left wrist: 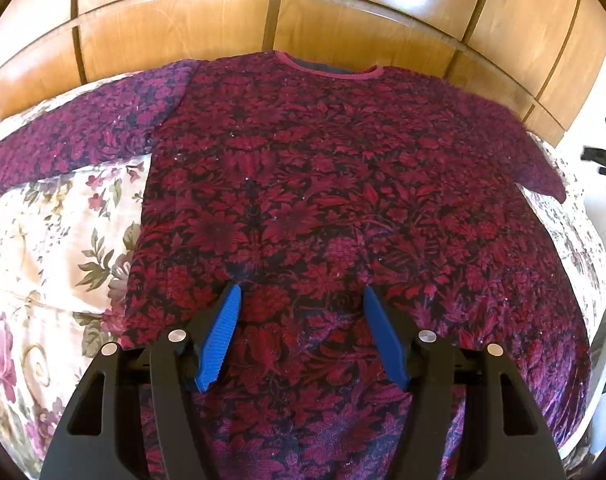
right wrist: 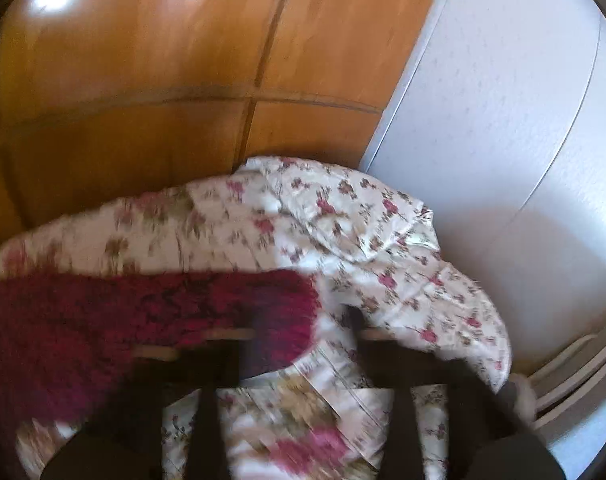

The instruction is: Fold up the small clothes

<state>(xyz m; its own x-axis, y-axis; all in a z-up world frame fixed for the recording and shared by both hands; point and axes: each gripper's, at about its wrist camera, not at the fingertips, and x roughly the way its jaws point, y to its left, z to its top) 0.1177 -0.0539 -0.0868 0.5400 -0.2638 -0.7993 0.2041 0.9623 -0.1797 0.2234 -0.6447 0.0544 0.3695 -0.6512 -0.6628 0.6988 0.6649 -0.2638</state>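
While spread flat on the bed, laid out like this:

Sweater (left wrist: 323,184): dark red floral knit, front up, neckline toward the wooden headboard (left wrist: 223,28), hem nearest the left wrist camera.
Left sleeve side: stretched out across the floral bedspread (left wrist: 63,216), reaching the picture's left edge.
Right sleeve (right wrist: 151,304): cuff lying flat on the bedspread, short of the bed's corner, blurry in the right wrist view.
Left gripper (left wrist: 301,300): blue pads (left wrist: 219,340) spread wide over the lower middle of the sweater, nothing pinched between them, cloth looking flat underneath.
Right gripper (right wrist: 303,332): smeared by motion blur, dark fingers apart, sleeve cuff by the left one, no clear grip, so reads as open.
Open room: bare bedspread left of the sweater body; past the right cuff, a rumpled bedspread corner, then white wall (right wrist: 503,100).
Far edge: neckline almost at the headboard.
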